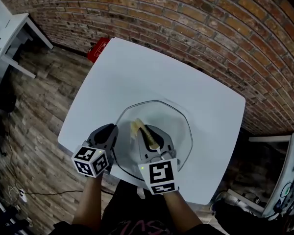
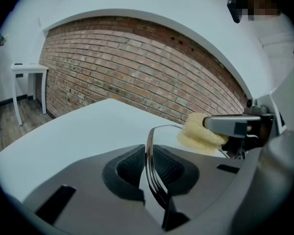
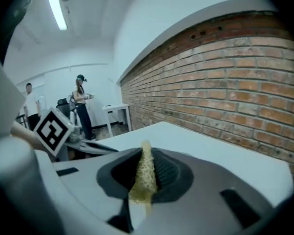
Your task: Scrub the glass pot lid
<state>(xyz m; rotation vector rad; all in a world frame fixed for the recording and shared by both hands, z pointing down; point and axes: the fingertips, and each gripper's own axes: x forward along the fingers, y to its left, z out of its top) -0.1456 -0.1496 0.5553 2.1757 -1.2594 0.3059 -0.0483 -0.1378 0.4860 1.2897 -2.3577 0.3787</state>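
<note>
Gripping the metal rim of the glass pot lid [image 1: 162,112], the left tool [image 1: 111,132] has its jaws closed on the lid's left edge; in the left gripper view the thin rim runs straight up between the two dark pads, which press on it from either side. The lid sits over the near part of the white tabletop [image 1: 137,72], close to the near edge, and whether it lies flat or is tipped up cannot be told from these views. The right tool [image 1: 148,140] is over the middle of the lid, its jaws clamped on a yellow sponge [image 1: 140,129], which is squeezed thin between the pads and sticks out past them toward the far side. From the left gripper view the sponge is just beyond the rim, to the right. The two tools are side by side, near each other but apart.

A brick wall [image 1: 186,23] runs along the far side of the tabletop. A red object [image 1: 98,49] lies on the wooden floor [image 1: 44,92] by the tabletop's far left corner.
</note>
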